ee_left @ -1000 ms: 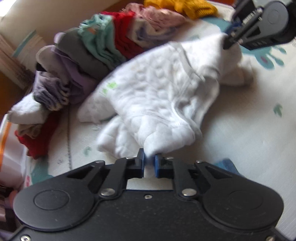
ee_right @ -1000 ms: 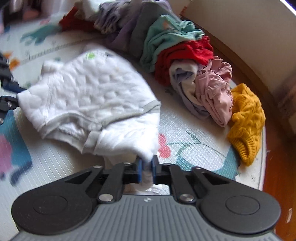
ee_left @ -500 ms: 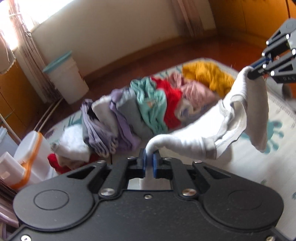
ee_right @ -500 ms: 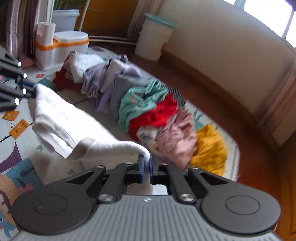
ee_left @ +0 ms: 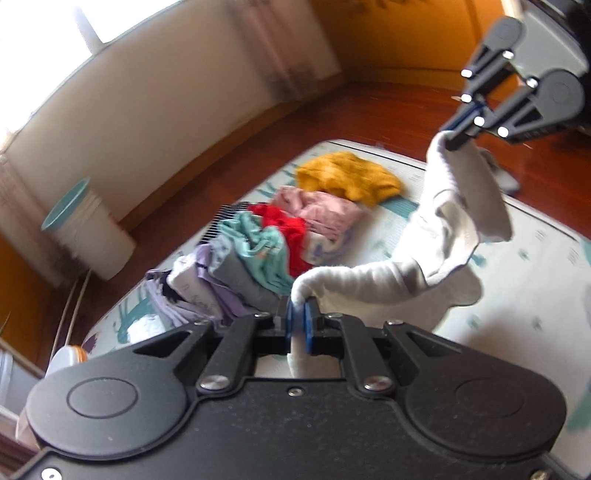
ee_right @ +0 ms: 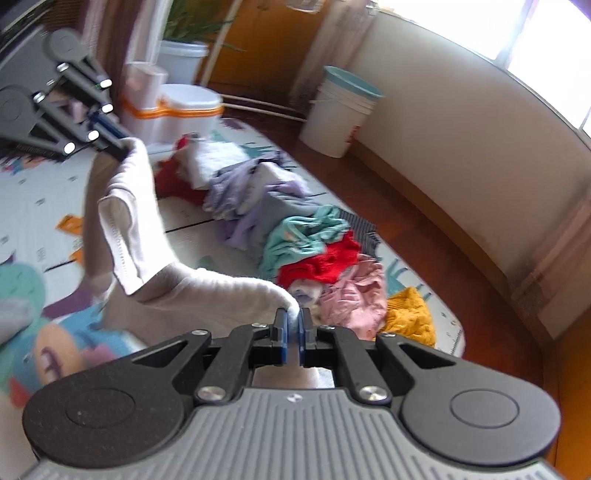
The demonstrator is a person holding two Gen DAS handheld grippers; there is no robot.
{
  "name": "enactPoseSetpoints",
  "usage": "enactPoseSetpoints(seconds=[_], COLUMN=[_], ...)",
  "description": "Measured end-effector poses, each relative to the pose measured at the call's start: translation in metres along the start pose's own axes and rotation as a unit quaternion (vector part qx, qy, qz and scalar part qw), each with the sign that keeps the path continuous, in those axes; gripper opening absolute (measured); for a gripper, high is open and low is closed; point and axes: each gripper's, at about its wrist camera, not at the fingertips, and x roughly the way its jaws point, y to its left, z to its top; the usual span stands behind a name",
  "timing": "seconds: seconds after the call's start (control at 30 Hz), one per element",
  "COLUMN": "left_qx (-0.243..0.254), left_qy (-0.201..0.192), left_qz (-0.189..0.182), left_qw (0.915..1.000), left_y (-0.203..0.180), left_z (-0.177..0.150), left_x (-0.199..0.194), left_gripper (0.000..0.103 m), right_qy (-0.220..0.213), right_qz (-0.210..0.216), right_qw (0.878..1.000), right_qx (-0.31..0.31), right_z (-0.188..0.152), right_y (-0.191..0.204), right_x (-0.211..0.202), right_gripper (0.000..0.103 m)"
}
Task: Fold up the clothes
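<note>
Left gripper (ee_left: 298,320) jaws clamp one corner of the white garment (ee_left: 436,236), right gripper (ee_right: 292,329) jaws clamp another; it hangs bunched above the play mat (ee_left: 535,280). No fold made yet, and the clothes pile (ee_right: 295,240) beside it waits.

Home living room: wood floor (ee_left: 388,110), kids' play mat (ee_right: 33,206), laundry heap (ee_right: 295,240), houseplant (ee_right: 192,22).

white quilted garment (ee_left: 436,236), mustard knit (ee_left: 347,177), pink top (ee_left: 317,210), red piece (ee_left: 284,225), teal shirt (ee_left: 258,247), lilac clothes (ee_right: 251,181), blue fingers (ee_left: 308,325), pale play mat (ee_left: 535,280) with teal prints
</note>
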Motion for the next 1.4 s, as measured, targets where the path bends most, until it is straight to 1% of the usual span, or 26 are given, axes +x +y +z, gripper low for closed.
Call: enactPoseSetpoints(seconds=[0.07, 0.13, 0.23, 0.3, 0.33, 0.4, 0.43, 0.5, 0.57, 0.63, 0.7, 0.77, 0.83, 0.9, 0.97, 1.1, 1.23, 1.27, 1.3, 1.33, 1.37, 1.4], left_qx=[0.030, 0.061, 0.109, 0.116, 0.107, 0.086, 0.075, 0.054, 0.054, 0.066, 0.071, 0.071, 0.067, 0.046, 0.035, 0.011, -0.024, -0.034, -0.047, -0.061, -0.076, -0.090], left_qy=[0.003, 0.010, 0.017, 0.013, 0.016, 0.036, 0.054, 0.099, 0.143, 0.178, 0.203, 0.219, 0.229, 0.236, 0.243, 0.250, 0.252, 0.252, 0.255, 0.258, 0.261, 0.262], left_qz=[-0.025, -0.059, -0.109, -0.137, -0.150, -0.165, -0.170, -0.180, -0.183, -0.180, -0.174, -0.168, -0.162, -0.160, -0.154, -0.154, -0.144, -0.140, -0.136, -0.132, -0.127, -0.124], left_qw=[0.9992, 0.9963, 0.9879, 0.9837, 0.9827, 0.9818, 0.9811, 0.9771, 0.9710, 0.9651, 0.9609, 0.9586, 0.9575, 0.9575, 0.9570, 0.9558, 0.9568, 0.9568, 0.9562, 0.9552, 0.9541, 0.9528], left_y=[-0.009, -0.018, -0.026, -0.021, -0.014, -0.001, 0.005, 0.013, 0.012, 0.010, 0.008, 0.009, 0.014, 0.022, 0.027, 0.035, 0.039, 0.040, 0.040, 0.041, 0.042, 0.044], left_z=[-0.004, -0.007, 0.000, 0.007, 0.009, 0.007, 0.003, -0.012, -0.030, -0.048, -0.060, -0.068, -0.072, -0.071, -0.072, -0.075, -0.086, -0.089, -0.091, -0.093, -0.095, -0.097], left_x=[-0.020, -0.039, -0.056, -0.056, -0.050, -0.023, -0.003, 0.046, 0.091, 0.131, 0.162, 0.191, 0.217, 0.242, 0.265, 0.300, 0.332, 0.339, 0.345, 0.348, 0.352, 0.355], left_gripper=[0.005, 0.005, 0.005, 0.005, 0.005, 0.005, 0.005, 0.005, 0.005, 0.005, 0.005, 0.005, 0.005, 0.005, 0.005, 0.005, 0.005, 0.005, 0.006, 0.006, 0.007, 0.015], right_qy=[0.001, 0.004, 0.013, 0.023, 0.031, 0.058, 0.073, 0.110, 0.150, 0.178, 0.196, 0.209, 0.223, 0.227, 0.232, 0.239, 0.247, 0.251, 0.255, 0.260, 0.264, 0.262], right_qz=[0.020, 0.041, 0.072, 0.094, 0.106, 0.127, 0.138, 0.152, 0.162, 0.166, 0.168, 0.168, 0.166, 0.165, 0.163, 0.157, 0.148, 0.143, 0.128, 0.115, 0.103, 0.102], right_qw=[1.000, 0.999, 0.997, 0.995, 0.993, 0.989, 0.987, 0.982, 0.975, 0.970, 0.966, 0.964, 0.961, 0.960, 0.959, 0.957, 0.956, 0.955, 0.956, 0.956, 0.955, 0.955], right_qx=[-0.016, -0.034, -0.040, -0.037, -0.034, -0.038, -0.041, -0.037, -0.024, -0.016, -0.006, -0.002, -0.004, 0.006, 0.019, 0.042, 0.052, 0.060, 0.066, 0.074, 0.083, 0.098], right_z=[-0.004, -0.009, -0.013, -0.014, -0.012, -0.011, -0.011, -0.020, -0.033, -0.046, -0.056, -0.065, -0.070, -0.074, -0.078, -0.079, -0.084, -0.086, -0.089, -0.092, -0.095, -0.096], right_y=[0.013, 0.027, 0.040, 0.045, 0.044, 0.042, 0.041, 0.035, 0.029, 0.026, 0.025, 0.024, 0.019, 0.009, -0.003, -0.012, -0.011, -0.010, -0.010, -0.010, -0.011, -0.015], right_x=[-0.017, -0.036, -0.059, -0.067, -0.064, -0.041, -0.028, 0.015, 0.066, 0.112, 0.150, 0.183, 0.212, 0.235, 0.261, 0.304, 0.331, 0.337, 0.342, 0.346, 0.349, 0.350], right_gripper=[0.007, 0.007, 0.007, 0.007, 0.007, 0.007, 0.007, 0.007, 0.007, 0.007, 0.007, 0.007, 0.007, 0.007, 0.007, 0.007, 0.008, 0.008, 0.009, 0.015, 0.018, 0.019])
